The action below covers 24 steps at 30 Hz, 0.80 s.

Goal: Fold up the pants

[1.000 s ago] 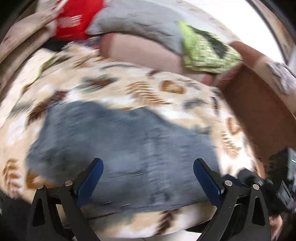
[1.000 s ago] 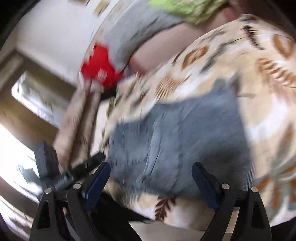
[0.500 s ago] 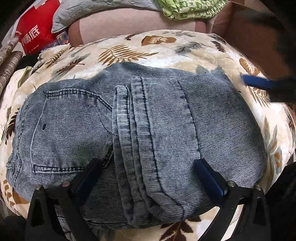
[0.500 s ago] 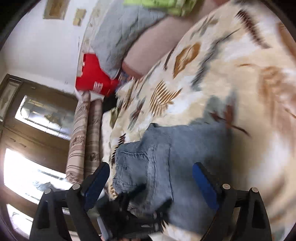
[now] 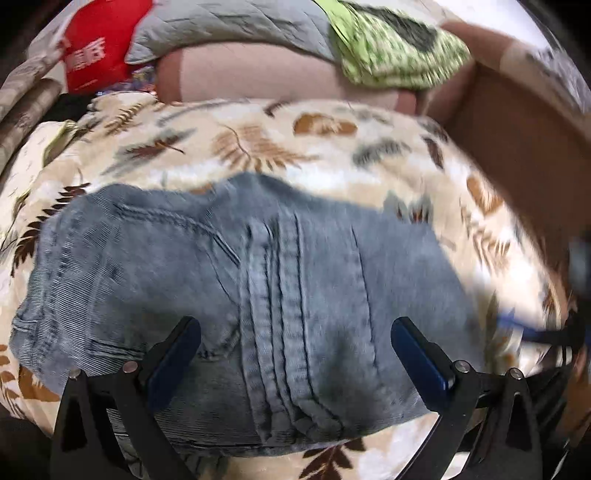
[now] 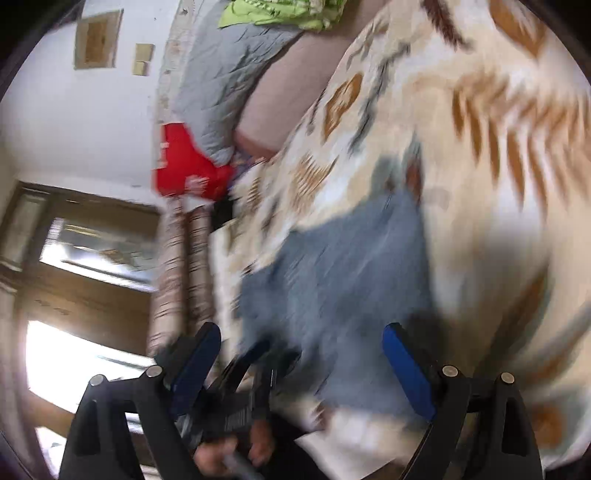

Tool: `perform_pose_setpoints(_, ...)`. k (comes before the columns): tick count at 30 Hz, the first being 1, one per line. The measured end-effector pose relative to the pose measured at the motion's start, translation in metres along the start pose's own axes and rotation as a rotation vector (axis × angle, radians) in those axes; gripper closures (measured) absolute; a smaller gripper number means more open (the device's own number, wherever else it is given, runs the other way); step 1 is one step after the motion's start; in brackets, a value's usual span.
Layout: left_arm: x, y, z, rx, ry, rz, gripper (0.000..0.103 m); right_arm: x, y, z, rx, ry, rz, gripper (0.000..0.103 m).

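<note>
Blue-grey jeans (image 5: 258, 288) lie folded in a compact bundle on the leaf-patterned blanket (image 5: 258, 144). A back pocket shows at the left and a thick seam runs down the middle. My left gripper (image 5: 295, 343) is open and empty just above the bundle's near edge. In the right wrist view the jeans (image 6: 343, 280) are blurred. My right gripper (image 6: 301, 354) is open and empty beside the bundle's right side. The left gripper's black frame (image 6: 240, 387) shows below it.
A pink bolster (image 5: 258, 74), a grey quilt (image 5: 236, 26), a green patterned cloth (image 5: 388, 51) and a red bag (image 5: 99, 48) lie at the bed's far side. A brown headboard (image 5: 524, 147) stands at the right. A wooden window frame (image 6: 85, 258) is at the left.
Both grippers have drawn back from the folded jeans, which now sit lower and smaller in the left wrist view. The right gripper has swung, and both views are blurred by motion.
</note>
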<state>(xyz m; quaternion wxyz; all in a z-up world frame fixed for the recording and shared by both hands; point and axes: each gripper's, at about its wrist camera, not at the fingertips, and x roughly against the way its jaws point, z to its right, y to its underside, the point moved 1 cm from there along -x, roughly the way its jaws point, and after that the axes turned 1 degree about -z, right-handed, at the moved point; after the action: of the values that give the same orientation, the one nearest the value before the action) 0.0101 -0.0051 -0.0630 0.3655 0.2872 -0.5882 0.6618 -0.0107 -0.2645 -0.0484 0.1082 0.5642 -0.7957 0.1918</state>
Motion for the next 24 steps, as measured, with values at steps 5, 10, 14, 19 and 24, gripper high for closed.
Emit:
perform_pose_setpoints(5, -0.029, 0.003, 0.004, -0.052, -0.052, -0.112, 0.001, -0.022, 0.024, 0.041, -0.109, 0.086, -0.052, 0.014)
perform_pose_setpoints(10, -0.008, 0.001, 0.008, -0.052, -0.035, -0.02, 0.001, -0.001, 0.015, 0.007, 0.01, 0.154, -0.012, 0.014)
perform_pose_setpoints(14, -0.018, 0.001, 0.016, -0.086, -0.033, -0.036, 0.001, 0.01, 0.021, 0.015, 0.007, 0.113, -0.018, 0.014)
perform_pose_setpoints(19, -0.044, 0.017, 0.029, -0.21, -0.12, -0.092, 0.0, 0.0, 0.026, 0.056, -0.108, 0.127, -0.002, 0.014)
perform_pose_setpoints(24, -0.013, 0.002, 0.027, -0.151, -0.057, 0.002, 0.0, 0.01, 0.022, 0.038, -0.041, 0.167, 0.0, 0.014)
